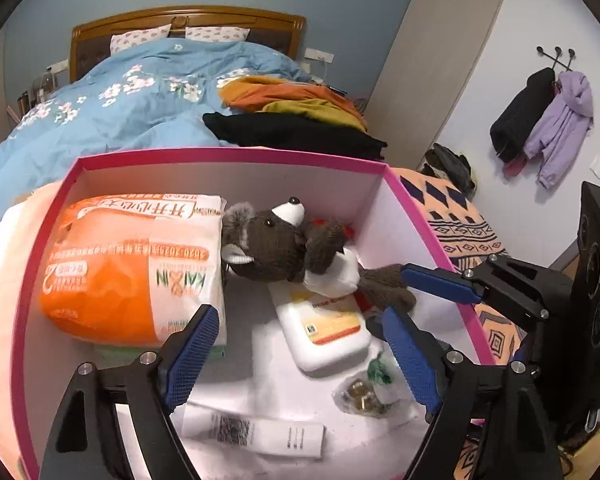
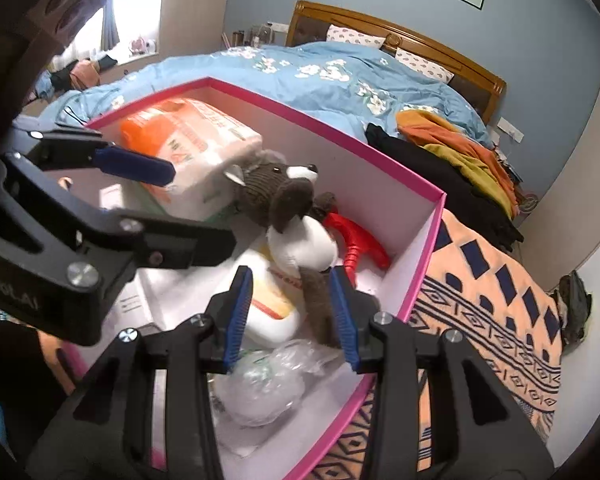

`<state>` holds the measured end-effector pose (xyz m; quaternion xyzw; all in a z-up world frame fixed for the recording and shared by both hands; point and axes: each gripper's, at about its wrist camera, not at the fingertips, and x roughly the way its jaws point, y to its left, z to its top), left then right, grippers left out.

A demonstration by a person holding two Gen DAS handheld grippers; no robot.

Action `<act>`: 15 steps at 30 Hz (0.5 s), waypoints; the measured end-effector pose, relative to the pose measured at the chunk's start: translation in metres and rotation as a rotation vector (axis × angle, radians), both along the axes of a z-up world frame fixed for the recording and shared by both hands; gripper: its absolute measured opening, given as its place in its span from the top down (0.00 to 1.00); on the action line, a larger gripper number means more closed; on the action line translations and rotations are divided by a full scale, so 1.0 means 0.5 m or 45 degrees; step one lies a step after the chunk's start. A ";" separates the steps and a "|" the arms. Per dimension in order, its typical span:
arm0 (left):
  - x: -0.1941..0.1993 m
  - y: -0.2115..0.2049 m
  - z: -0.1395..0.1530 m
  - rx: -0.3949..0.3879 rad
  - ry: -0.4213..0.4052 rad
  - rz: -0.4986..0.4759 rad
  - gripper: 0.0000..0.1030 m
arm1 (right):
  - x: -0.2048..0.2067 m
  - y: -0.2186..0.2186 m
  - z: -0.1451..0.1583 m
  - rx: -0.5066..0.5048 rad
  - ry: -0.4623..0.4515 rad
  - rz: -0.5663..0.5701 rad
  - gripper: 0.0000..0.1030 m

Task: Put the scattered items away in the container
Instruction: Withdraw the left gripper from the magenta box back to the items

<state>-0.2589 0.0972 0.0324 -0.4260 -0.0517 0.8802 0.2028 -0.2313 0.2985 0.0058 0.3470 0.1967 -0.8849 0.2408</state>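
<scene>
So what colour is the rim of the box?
Pink: the box has a bright pink rim and white inside walls, clearest in the left wrist view.

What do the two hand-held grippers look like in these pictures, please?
Both match. The left hand-held gripper and the right hand-held gripper each have a black angular frame with cut-out openings, round silver screw heads, and two long fingers faced with blue textured pads. Partial white lettering marks the left one's body in the right wrist view. No cables, hands or sleeves show.
</scene>
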 end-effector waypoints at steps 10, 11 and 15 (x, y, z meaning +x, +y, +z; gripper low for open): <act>0.071 -0.042 0.021 0.075 0.154 -0.002 0.16 | 0.067 0.014 0.031 -0.156 0.036 0.016 0.48; 0.080 -0.046 0.022 0.084 0.169 -0.002 0.16 | 0.075 0.014 0.033 -0.167 0.041 0.023 0.48; 0.114 -0.052 0.020 0.096 0.194 0.006 0.16 | 0.114 0.009 0.035 -0.214 0.046 0.070 0.48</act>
